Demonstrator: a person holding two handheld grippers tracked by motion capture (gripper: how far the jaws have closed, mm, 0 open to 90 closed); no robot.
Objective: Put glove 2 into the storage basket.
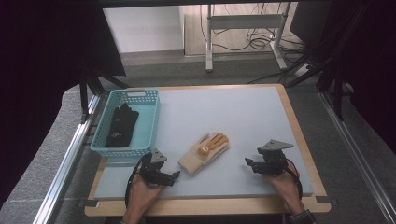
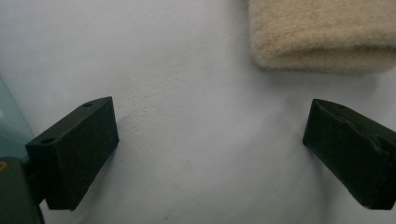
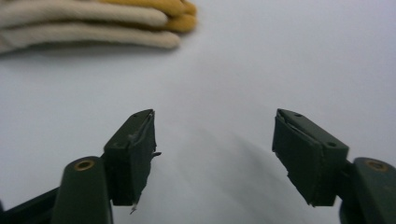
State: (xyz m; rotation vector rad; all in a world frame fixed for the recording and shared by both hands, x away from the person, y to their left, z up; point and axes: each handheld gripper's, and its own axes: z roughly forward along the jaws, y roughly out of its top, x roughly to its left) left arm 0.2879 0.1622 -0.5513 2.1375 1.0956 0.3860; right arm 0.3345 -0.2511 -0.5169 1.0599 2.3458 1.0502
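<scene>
Lying in the lower middle of the high view, the cream glove [image 1: 204, 153] rests flat on the grey table [image 1: 243, 116]. The left gripper [image 1: 176, 175] sits just left of it, jaws wide apart and holding nothing. The right gripper [image 1: 248, 162] waits at the lower right, jaws wide apart too, with nothing in them. A black glove [image 1: 121, 125] lies in the blue basket [image 1: 150, 125] at the left.

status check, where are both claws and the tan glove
Left claw open, just short of the tan glove cuff. Right claw open, empty, off to its other side. Black glove in the blue basket. Nothing between claws and glove.
</scene>
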